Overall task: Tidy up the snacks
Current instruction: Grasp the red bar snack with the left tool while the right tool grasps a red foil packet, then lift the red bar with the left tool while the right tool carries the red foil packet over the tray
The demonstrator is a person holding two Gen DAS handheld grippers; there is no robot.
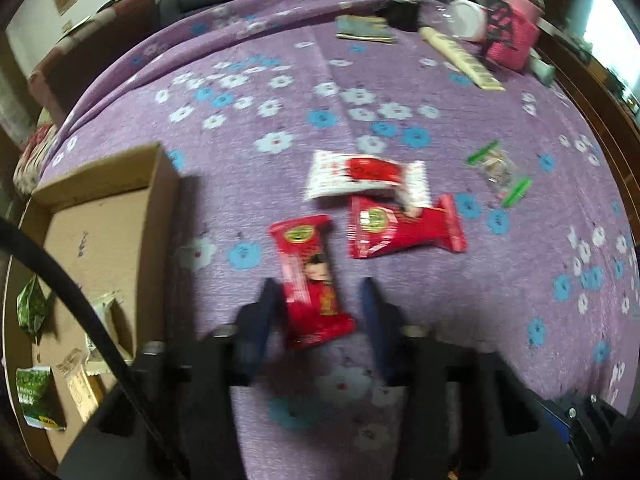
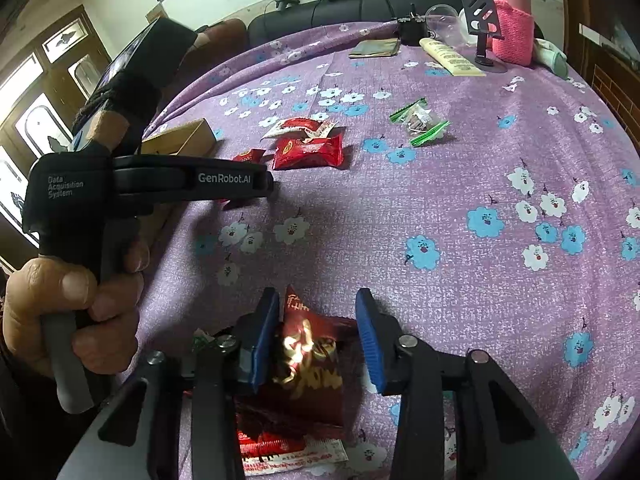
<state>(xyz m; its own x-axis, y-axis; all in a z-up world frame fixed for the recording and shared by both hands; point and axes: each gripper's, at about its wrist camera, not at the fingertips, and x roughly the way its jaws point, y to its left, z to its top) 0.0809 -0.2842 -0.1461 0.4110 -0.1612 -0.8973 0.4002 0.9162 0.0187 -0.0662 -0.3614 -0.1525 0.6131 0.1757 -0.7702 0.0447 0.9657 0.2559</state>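
Observation:
My left gripper [image 1: 320, 304] points down at a purple flowered cloth with a red snack packet [image 1: 310, 280] between its blue pads. The left pad meets the packet's edge and the right pad stands clear of it. A second red packet [image 1: 404, 228], a white and red packet [image 1: 360, 176] and a clear packet with green ends [image 1: 498, 172] lie beyond. My right gripper [image 2: 318, 312] straddles a dark red packet [image 2: 308, 356]; cloth shows between that packet and the right pad. Seen from the side, the left gripper [image 2: 269, 186] is held by a hand [image 2: 80, 300].
An open cardboard box [image 1: 100, 216] at the left holds green and beige packets. A cream tube [image 1: 460, 60], a pink knitted bottle cover [image 1: 516, 36] and a black stand [image 2: 482, 24] sit at the far edge. Another red and white packet [image 2: 288, 452] lies under my right gripper.

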